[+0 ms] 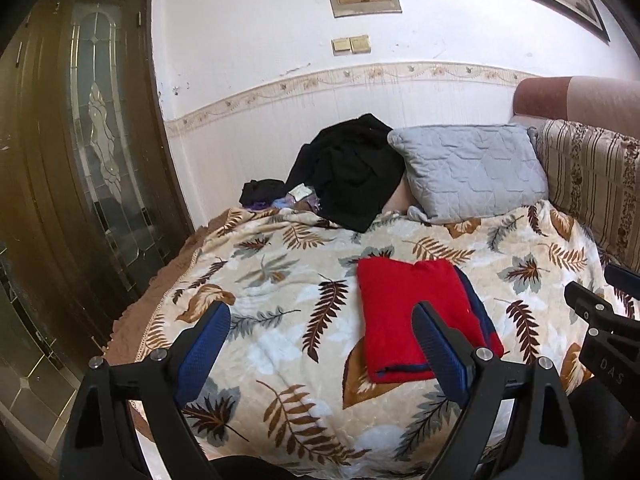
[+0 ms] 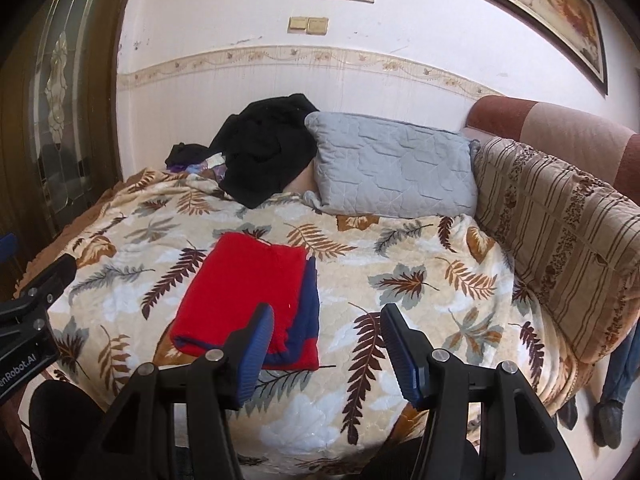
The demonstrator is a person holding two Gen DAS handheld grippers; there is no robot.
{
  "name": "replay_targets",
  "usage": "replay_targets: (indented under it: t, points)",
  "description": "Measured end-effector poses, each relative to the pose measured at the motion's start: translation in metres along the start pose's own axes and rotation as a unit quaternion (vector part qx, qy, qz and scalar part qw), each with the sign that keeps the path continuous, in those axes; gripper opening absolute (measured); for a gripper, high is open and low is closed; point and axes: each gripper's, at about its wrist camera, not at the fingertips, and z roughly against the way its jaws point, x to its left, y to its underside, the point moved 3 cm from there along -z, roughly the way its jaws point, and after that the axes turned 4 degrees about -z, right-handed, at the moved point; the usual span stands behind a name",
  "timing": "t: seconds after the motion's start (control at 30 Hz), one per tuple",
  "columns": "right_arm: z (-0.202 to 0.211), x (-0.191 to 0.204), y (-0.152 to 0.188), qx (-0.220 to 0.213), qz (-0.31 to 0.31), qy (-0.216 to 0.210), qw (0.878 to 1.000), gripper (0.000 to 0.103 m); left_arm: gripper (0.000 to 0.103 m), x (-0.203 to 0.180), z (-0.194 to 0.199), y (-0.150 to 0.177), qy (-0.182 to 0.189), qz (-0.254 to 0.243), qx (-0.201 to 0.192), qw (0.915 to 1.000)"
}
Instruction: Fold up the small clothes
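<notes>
A small red garment (image 1: 400, 292) (image 2: 248, 280) lies folded into a neat rectangle on the leaf-patterned blanket (image 1: 280, 264) (image 2: 400, 248). Navy blue trim shows along its right and near edges. My left gripper (image 1: 320, 312) hovers above the blanket in front of it, wide open and empty. Its right finger overlaps the garment's near right part in the left wrist view. My right gripper (image 2: 328, 312) hangs just right of the garment, open about halfway, with only blanket showing between its blue pads. Neither gripper touches the cloth.
A heap of black clothes (image 1: 348, 172) and a grey quilted pillow (image 1: 468, 172) lie at the far side against the wall. A striped cushion (image 2: 560, 232) lines the right side. A wooden door with glass (image 1: 96, 120) stands left. A person's legs (image 2: 616, 368) stand at the bed's right.
</notes>
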Motion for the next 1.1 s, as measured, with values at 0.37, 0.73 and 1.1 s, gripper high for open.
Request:
replay_targets:
  t: [0.37,0.73,1.1]
  points:
    - [0.022,-0.001,0.001,-0.006,-0.012,-0.004,1.0,0.06,0.093,0.01,0.024,-0.014,-0.013,0.02,-0.01,0.9996]
    - [0.039,-0.003,-0.006,-0.023,-0.028,0.001,0.999,0.06,0.093,0.009,0.037,-0.016,-0.025,0.022,-0.017,0.9993]
    - [0.048,0.001,-0.014,-0.038,-0.031,0.007,0.999,0.062,0.093,0.011,0.049,-0.018,-0.036,0.017,-0.031,0.9987]
